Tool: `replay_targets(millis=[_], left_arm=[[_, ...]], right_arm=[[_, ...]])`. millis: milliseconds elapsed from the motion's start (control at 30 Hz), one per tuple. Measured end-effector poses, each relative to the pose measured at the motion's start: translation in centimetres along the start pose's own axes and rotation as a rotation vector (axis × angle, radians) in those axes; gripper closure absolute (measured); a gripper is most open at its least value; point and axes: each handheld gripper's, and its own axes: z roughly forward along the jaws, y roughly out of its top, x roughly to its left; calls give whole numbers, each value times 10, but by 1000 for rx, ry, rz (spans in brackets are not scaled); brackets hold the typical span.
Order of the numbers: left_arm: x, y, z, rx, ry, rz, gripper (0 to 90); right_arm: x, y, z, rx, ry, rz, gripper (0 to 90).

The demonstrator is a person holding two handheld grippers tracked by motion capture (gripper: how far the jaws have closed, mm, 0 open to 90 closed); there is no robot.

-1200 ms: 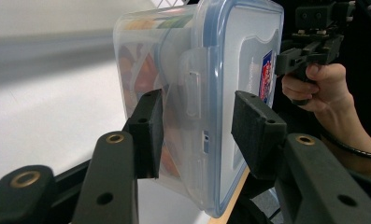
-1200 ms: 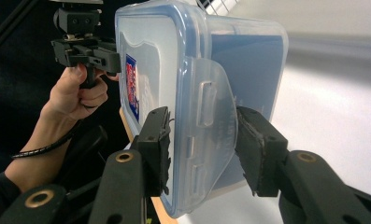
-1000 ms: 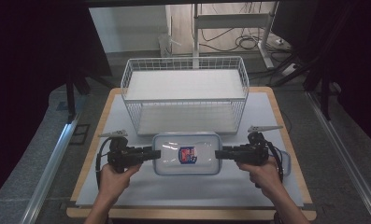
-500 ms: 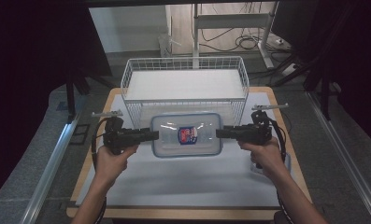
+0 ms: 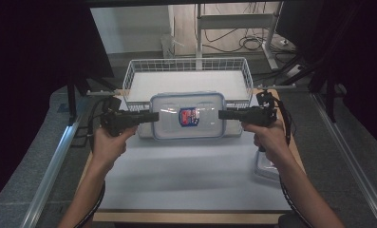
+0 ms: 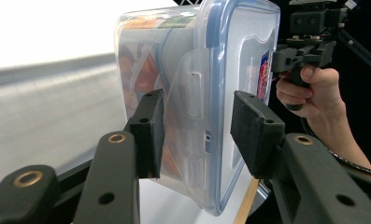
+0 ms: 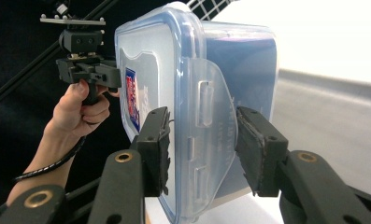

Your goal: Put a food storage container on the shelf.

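A clear plastic food box (image 5: 187,116) with a blue-rimmed snap lid and a red and blue label hangs level above the table, just in front of the wire basket (image 5: 129,78). My left gripper (image 5: 154,116) is shut on its left end and my right gripper (image 5: 222,114) on its right end. In the left gripper view the pads (image 6: 148,135) clamp the end flap of the box (image 6: 197,84), with the other hand's gripper (image 6: 286,58) beyond it. In the right gripper view the jaws (image 7: 202,144) squeeze the box (image 7: 164,79) likewise, and the far gripper (image 7: 108,77) grips the opposite end.
The white wire basket stands at the back of the wooden table, its floor bare. A white mat (image 5: 186,175) covers the table's front. Another clear plastic piece (image 5: 267,171) lies at the right edge under my right forearm. Dark frame posts stand on both sides.
Both grippers have lifted the box off the mat and carried it up and away from the person, toward the basket's front wall. The grip on both ends is unchanged.
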Motion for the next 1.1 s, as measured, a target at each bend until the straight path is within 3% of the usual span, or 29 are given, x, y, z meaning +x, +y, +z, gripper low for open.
replay_targets(millis=[433,667,833,1100], left_arm=[[10,49,-1,-27,41,8,550],[14,64,5,-25,64,3,551],[21,73,9,-37,67,-16,550],[43,84,20,-62,50,-76,545]], right_arm=[[-12,46,10,-50,-3,17,559],[-22,61,15,-57,-20,27,546],[-31,67,17,-65,-21,49,544],[-41,82,23,-79,-50,76,545]])
